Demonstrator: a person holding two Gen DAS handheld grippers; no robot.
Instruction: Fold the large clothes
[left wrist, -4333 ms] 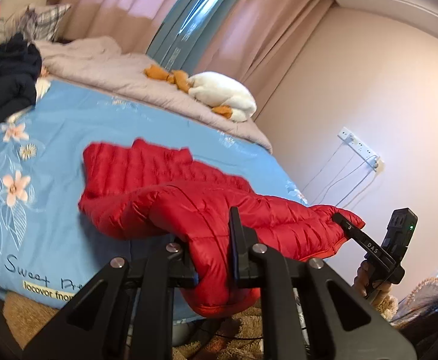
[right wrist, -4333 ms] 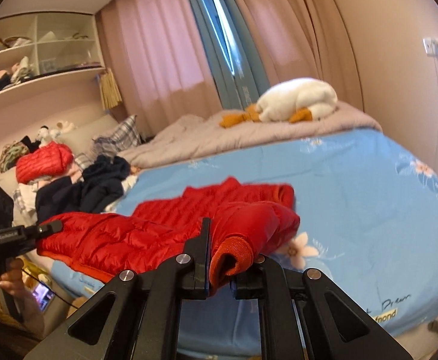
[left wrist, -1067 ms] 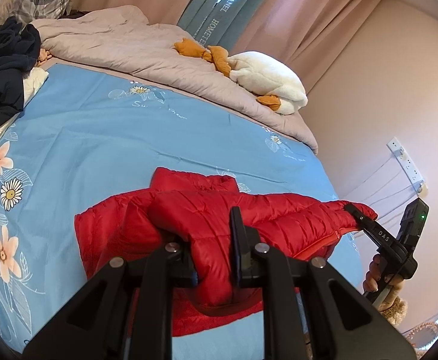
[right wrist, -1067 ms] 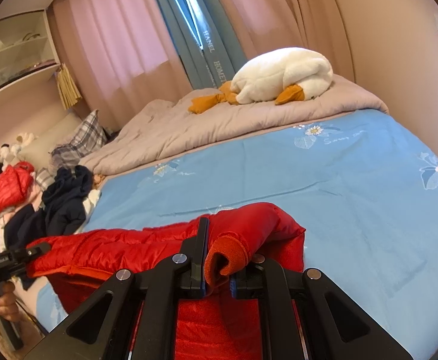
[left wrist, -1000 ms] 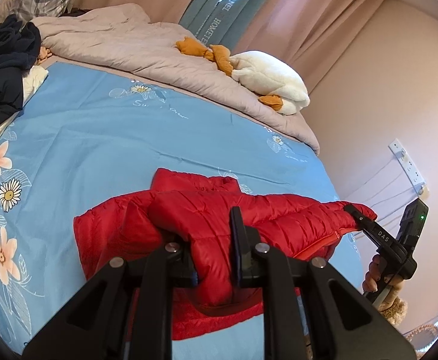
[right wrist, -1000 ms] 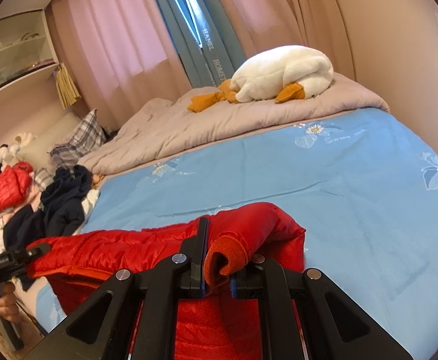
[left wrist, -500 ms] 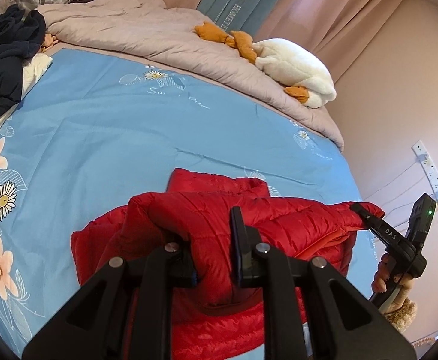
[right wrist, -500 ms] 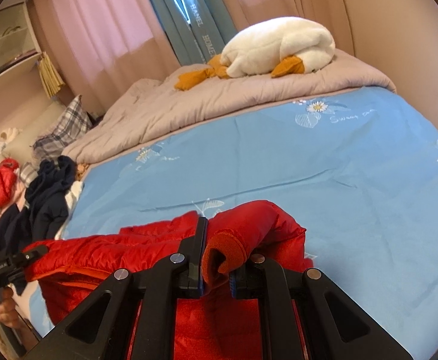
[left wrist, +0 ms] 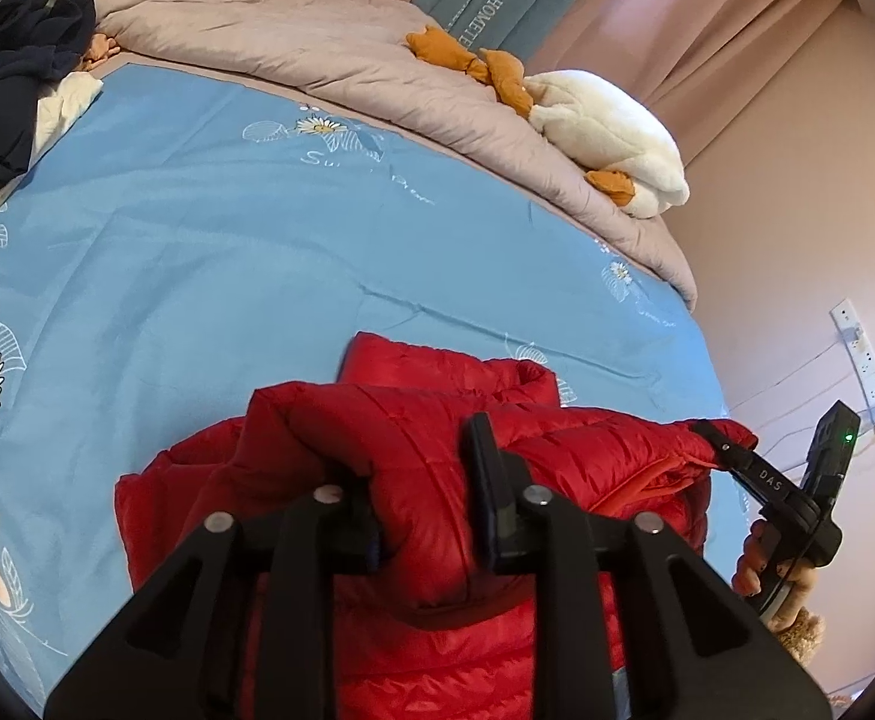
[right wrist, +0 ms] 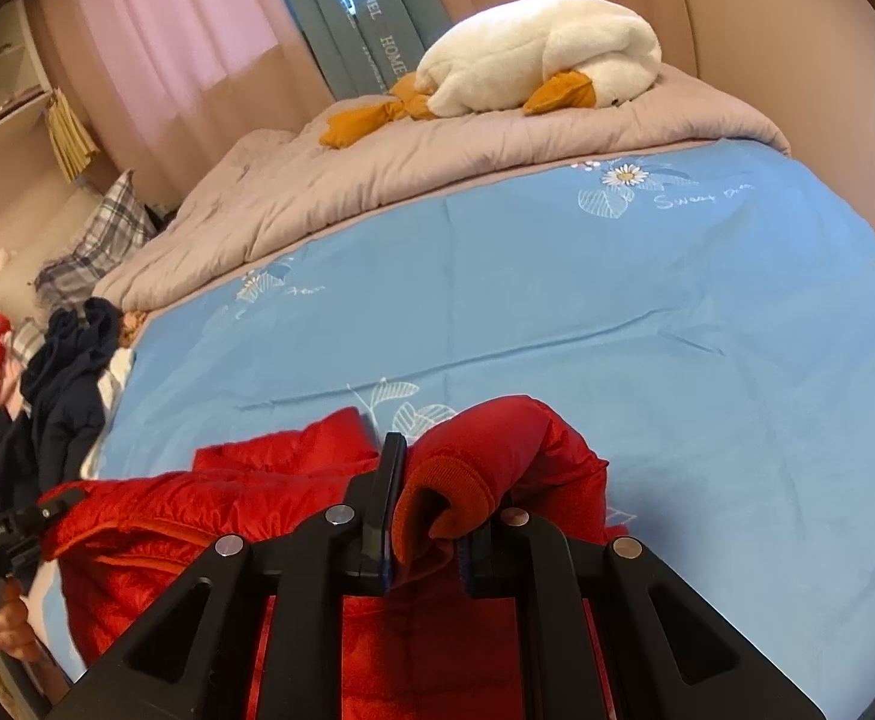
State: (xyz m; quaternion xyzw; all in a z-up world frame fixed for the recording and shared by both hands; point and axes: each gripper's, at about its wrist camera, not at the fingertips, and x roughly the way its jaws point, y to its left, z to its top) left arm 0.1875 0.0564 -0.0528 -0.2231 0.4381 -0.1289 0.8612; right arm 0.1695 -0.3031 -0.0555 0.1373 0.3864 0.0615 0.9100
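We see the red puffer jacket [left wrist: 437, 516] folded on the blue bed [left wrist: 197, 252] near its edge. Both tongs angle down: left tongs [left wrist: 425, 480] have just been opening, jacket fold between them, while right tongs [right wrist: 431, 498] clamp the cuff [right wrist: 443, 489].

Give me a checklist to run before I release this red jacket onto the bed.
1. Right claw grip: ok, shut on the jacket's knit cuff.
2. Left claw grip: cannot tell; its jaws have just been opening, with red jacket fabric between them.
3. Fold: ok, the held layer lies over the jacket's lower layer.
4. Blue sheet beyond the jacket: ok, bare.
5. Dark clothes: ok, apart from the jacket at the bed's side.
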